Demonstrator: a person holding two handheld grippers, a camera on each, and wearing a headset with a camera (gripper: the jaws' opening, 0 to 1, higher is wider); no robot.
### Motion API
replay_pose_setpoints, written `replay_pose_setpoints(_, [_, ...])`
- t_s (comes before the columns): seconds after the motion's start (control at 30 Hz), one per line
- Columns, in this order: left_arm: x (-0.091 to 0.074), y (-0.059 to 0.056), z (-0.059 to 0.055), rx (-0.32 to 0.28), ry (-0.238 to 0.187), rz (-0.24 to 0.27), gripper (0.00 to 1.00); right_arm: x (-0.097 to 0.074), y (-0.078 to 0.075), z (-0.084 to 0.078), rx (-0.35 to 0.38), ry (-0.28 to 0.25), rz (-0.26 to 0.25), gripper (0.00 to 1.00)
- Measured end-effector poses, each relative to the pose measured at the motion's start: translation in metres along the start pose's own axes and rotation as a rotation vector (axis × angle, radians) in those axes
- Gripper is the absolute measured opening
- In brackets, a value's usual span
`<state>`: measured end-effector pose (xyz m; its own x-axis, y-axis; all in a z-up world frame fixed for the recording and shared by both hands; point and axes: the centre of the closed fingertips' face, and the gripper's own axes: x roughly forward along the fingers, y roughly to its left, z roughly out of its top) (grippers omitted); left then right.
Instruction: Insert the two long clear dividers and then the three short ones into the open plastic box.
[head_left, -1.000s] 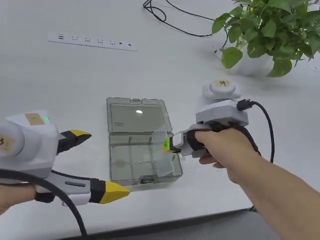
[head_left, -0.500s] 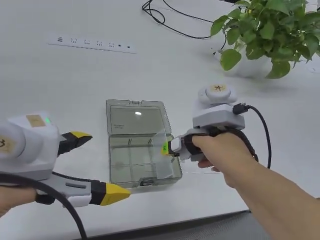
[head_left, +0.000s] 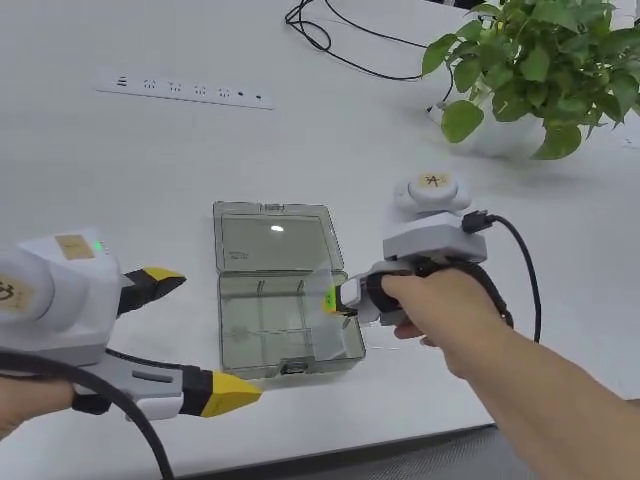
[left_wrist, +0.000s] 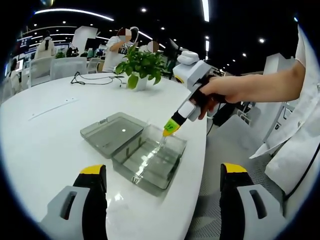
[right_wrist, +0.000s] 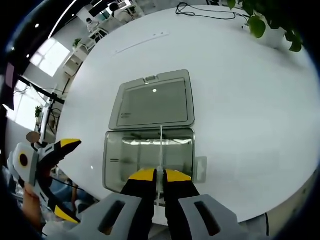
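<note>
Between the pinched tips of the right claw (right_wrist: 160, 175), a clear divider (right_wrist: 161, 147) stood on edge. It was gripped at its near end and reached forward from the claw, down into the open plastic box (right_wrist: 107, 150), roughly along the tray's middle. Beyond the claw, the box's lid (right_wrist: 152, 102) lay flat on the white worktop (right_wrist: 240, 100). Off to that claw's left, the left claw (head_left: 200, 333) hung near the box, its jaws spread wide and holding nothing.
</note>
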<state>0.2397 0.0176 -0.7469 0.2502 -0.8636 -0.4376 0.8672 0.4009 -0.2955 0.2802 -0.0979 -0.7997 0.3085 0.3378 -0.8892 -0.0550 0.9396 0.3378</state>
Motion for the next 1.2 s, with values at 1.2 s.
replay_pose_setpoints(1.2, [0.002,-0.001,-0.004,0.005,0.013,0.011,1.0,0.02,0.006,-0.005,-0.108,0.041,0.055,0.1])
